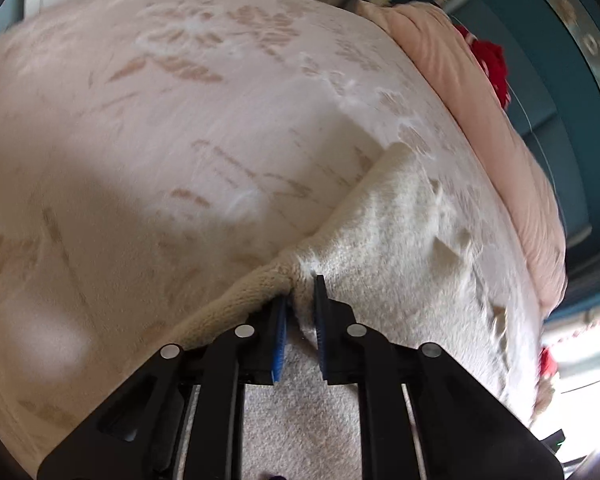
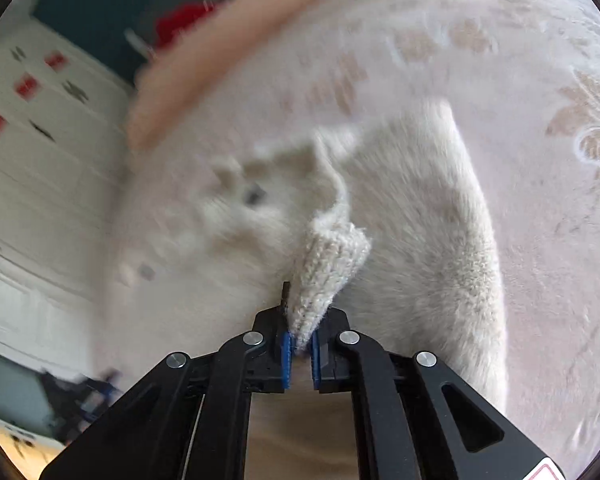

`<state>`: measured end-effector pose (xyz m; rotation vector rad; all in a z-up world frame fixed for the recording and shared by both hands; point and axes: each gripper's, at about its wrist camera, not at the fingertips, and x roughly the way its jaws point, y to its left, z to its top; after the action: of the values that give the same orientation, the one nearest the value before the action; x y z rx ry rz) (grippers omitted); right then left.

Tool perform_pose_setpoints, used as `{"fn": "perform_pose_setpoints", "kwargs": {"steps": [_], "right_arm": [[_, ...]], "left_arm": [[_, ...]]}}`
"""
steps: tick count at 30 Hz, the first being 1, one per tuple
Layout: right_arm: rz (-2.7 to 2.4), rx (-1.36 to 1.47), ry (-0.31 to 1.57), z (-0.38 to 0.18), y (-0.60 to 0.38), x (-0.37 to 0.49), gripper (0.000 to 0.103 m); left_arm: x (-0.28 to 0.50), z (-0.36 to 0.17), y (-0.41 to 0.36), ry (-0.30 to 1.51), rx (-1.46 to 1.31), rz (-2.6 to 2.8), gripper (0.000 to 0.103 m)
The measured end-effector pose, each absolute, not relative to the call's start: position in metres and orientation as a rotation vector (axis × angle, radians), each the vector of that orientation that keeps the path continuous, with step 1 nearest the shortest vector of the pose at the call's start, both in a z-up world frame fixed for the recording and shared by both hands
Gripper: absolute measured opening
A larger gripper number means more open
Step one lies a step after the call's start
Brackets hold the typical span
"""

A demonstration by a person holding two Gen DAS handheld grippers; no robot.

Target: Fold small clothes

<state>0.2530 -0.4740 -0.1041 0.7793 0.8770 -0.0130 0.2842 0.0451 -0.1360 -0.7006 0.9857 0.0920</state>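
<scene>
Knitwear, a cream fleecy sweater [image 1: 380, 216], lies on the pink floral bedspread [image 1: 140, 120], lifted at one edge by both claws. The left gripper [image 1: 300, 300] pinches its ribbed hem, and the right gripper [image 2: 300, 332] is pressed together on a ribbed knit cuff [image 2: 328, 268]; holding two points likely keeps the edge taut for a fold. From the left wrist view the garment's long axis runs away up and to the right, toward the peach pillow [image 1: 480, 100].
</scene>
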Motion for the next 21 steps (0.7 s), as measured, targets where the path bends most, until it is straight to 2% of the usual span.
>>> {"fn": "perform_pose_setpoints", "kwargs": {"steps": [2,4,8,9,10,11,13,19,21], "right_arm": [[-0.046,0.721,0.861,-0.104,-0.474,0.252,0.007],[-0.070,0.703,0.949,-0.128,-0.476,0.259,0.004],[-0.102,0.747,0.906,-0.096,-0.474,0.233,0.022],[-0.108,0.727,0.896,-0.085,-0.473,0.223,0.022],[-0.117,0.697,0.879,-0.073,-0.473,0.205,0.027],[-0.124,0.683,0.872,-0.067,-0.472,0.189,0.035],[-0.141,0.652,0.865,-0.060,-0.469,0.144,0.042],[-0.178,0.628,0.979,-0.077,-0.459,0.010,0.052],[-0.171,0.642,1.044,-0.085,-0.453,-0.023,0.055]], "left_arm": [[0.286,-0.138,0.044,0.990,-0.679,0.085,0.013],[0.287,-0.138,0.041,0.992,-0.666,0.090,0.014],[0.288,-0.130,0.043,1.031,-0.626,0.027,0.020],[0.284,-0.126,0.046,1.043,-0.629,-0.017,0.025],[0.277,-0.122,0.049,1.050,-0.624,-0.044,0.033],[0.270,-0.119,0.051,1.053,-0.614,-0.057,0.036],[0.246,-0.108,0.059,1.053,-0.574,-0.094,0.046],[0.160,-0.096,0.085,1.092,-0.438,-0.105,0.067],[0.133,-0.101,0.089,1.140,-0.413,-0.107,0.071]]}}
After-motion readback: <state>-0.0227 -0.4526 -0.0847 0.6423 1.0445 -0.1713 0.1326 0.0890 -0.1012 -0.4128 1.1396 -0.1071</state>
